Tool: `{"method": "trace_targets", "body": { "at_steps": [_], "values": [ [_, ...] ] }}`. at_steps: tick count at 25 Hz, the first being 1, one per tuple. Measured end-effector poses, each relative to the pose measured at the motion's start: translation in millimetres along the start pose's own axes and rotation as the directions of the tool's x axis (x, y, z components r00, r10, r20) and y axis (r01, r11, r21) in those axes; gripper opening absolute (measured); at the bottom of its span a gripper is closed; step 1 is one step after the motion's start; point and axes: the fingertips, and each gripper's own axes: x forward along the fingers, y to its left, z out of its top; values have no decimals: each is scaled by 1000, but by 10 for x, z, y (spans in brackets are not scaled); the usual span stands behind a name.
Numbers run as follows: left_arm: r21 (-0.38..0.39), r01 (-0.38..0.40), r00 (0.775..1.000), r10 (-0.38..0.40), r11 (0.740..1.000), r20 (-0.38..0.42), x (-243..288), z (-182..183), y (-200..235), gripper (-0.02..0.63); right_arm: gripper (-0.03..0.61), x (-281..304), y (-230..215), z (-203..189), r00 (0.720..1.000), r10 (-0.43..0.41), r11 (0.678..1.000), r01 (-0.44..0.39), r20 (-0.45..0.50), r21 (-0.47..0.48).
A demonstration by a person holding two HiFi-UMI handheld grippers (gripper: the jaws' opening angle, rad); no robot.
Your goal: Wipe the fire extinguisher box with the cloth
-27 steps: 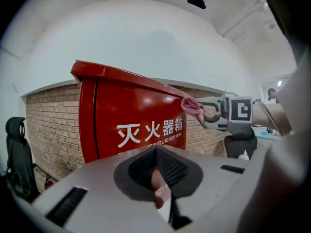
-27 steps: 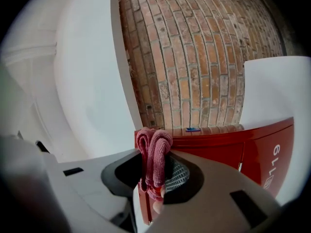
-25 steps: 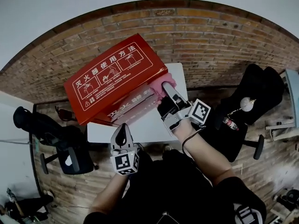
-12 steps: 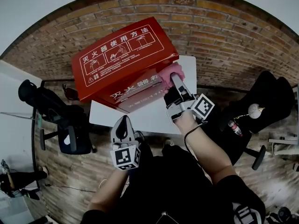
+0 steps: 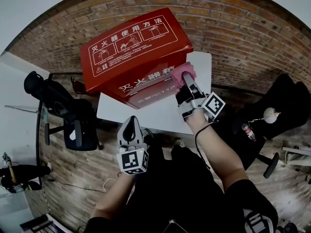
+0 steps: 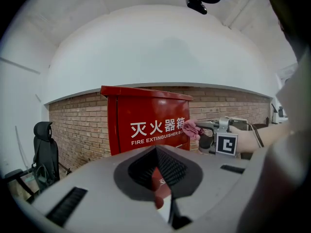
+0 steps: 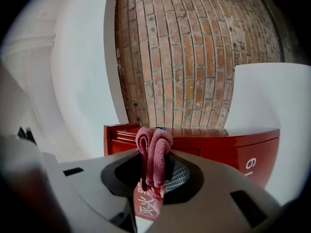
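Right gripper (image 7: pixel 153 168): fingers pinch a bunched pink cloth (image 7: pixel 153 148), which is pressed against the right end of the lettered front face of the red fire extinguisher box (image 5: pixel 131 47). Left gripper (image 6: pixel 159 181): fingers pressed together with nothing held, hovering low in front of the box and well apart from it. The box stands on the white bench (image 5: pixel 160 118) in front of a brick wall (image 5: pixel 233 33), with a black office chair (image 5: pixel 73 125) to the left of the bench

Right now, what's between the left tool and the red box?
Only bare white table between left tool and red box, shown in the head view.
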Motion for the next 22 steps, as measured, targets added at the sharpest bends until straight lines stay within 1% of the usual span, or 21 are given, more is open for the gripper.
{"method": "trace_targets", "body": {
  "at_steps": [6,18,22],
  "values": [
    [2,5,1000,-5,1000,-17,-51,-64,28,28,103,-23,-114,-33,1000,-9,1000,9,-3,-10],
    [7,29,999,-28,1000,-23,46,-45,55,28,103,-65,-355,-79,999,-44,999,44,-3,-17],
    [-19,18,999,-18,1000,-37,79,-91,92,28,103,-100,-513,-110,997,-73,997,73,-7,-11]
  ]
}}
